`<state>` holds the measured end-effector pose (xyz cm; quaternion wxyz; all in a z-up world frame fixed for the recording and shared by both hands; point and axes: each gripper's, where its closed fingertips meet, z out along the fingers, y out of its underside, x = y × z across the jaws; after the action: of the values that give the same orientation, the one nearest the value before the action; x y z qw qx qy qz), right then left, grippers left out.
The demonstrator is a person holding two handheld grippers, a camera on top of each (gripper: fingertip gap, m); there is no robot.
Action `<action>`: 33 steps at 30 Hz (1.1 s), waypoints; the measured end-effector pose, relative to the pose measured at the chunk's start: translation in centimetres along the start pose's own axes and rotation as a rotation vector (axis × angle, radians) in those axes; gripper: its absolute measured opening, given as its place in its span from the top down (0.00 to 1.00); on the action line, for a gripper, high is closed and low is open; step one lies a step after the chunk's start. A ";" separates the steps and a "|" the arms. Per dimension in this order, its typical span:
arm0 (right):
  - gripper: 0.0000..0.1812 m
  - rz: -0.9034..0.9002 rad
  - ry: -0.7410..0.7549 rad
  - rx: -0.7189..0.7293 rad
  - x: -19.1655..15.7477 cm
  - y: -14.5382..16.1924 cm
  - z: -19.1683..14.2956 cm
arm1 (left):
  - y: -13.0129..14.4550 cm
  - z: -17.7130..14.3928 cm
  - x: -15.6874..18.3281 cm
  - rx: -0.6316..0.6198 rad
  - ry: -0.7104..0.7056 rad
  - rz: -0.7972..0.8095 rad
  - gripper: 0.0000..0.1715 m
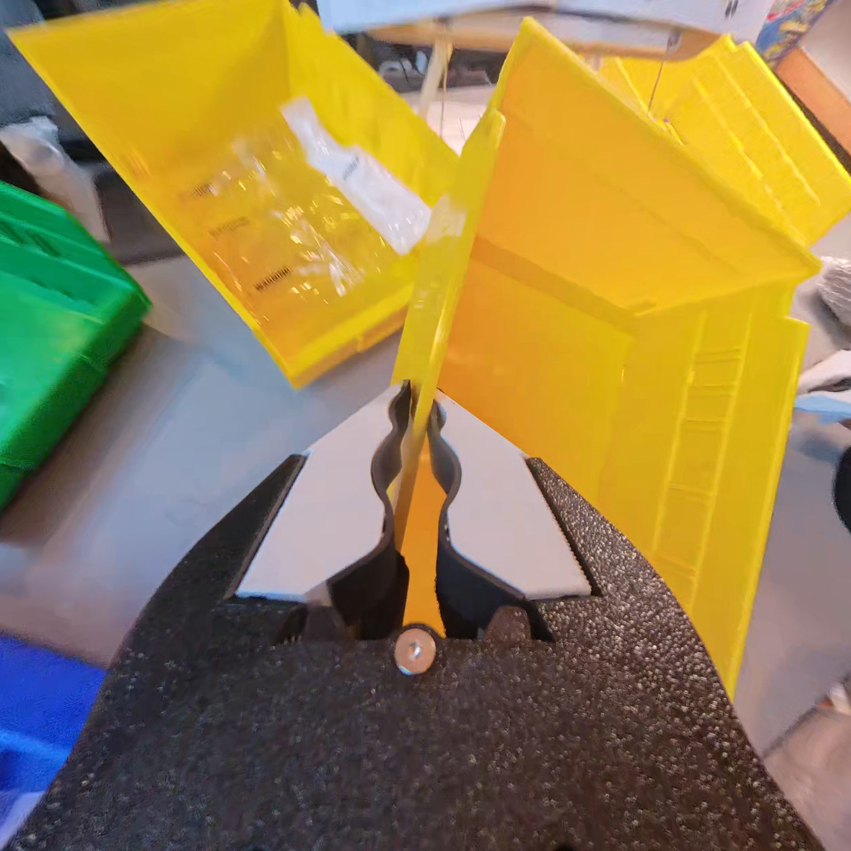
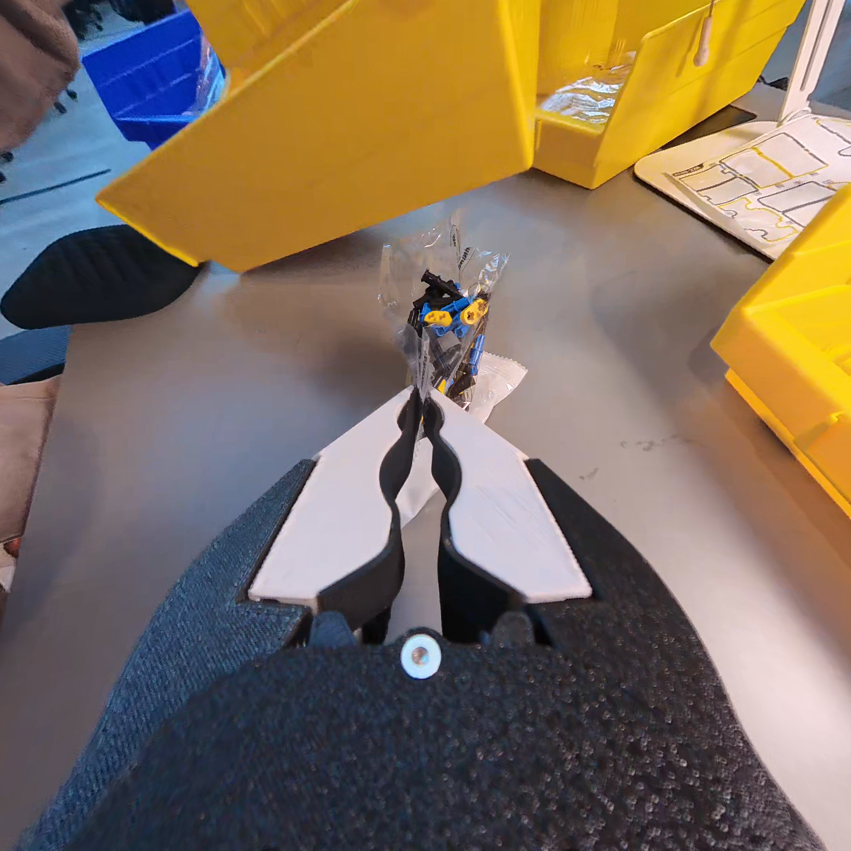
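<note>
We see the left claw [image 1: 420,391] clenched on a yellow bin [image 1: 598,285] wall, lifted off the grey surface [image 2: 598,368] — our right claw [image 2: 421,397] pinching a clear parts bag [image 2: 444,317], bag just beyond its tips

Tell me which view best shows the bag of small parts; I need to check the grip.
The right wrist view: the right tool pinches the clear bag of small parts at one end. The left wrist view doesn't show it.

Bright, even light is falling from overhead, and soft shadows are lying under the yellow bin [image 2: 350,152] and bag [image 2: 444,322]. Motion blur is smearing the left view, especially its green bin [image 1: 50,331]. Wide-angle distortion is bending both pictures' edges.
</note>
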<state>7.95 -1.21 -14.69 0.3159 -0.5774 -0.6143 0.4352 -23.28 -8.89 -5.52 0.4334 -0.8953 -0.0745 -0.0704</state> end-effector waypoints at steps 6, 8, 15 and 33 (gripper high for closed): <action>1.00 -0.034 -0.078 -0.019 -1.3 1.1 -2.2 | 3.9 3.7 3.4 -0.122 0.161 -0.086 0.98; 1.00 -0.052 -0.081 -0.020 -1.7 1.5 -2.9 | 4.3 5.1 3.9 -0.145 0.176 -0.093 0.98; 1.00 0.006 -0.078 -0.019 -2.3 3.3 -4.8 | -0.1 4.7 7.1 0.030 0.215 0.036 0.87; 1.00 0.297 -0.266 0.163 -2.1 2.7 -8.3 | 8.1 10.2 29.7 -0.301 0.529 1.127 0.79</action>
<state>16.86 -1.98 -13.39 0.2104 -0.5715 -0.5216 0.5976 7.97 -3.72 -12.37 0.2772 -0.8007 0.5277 -0.0599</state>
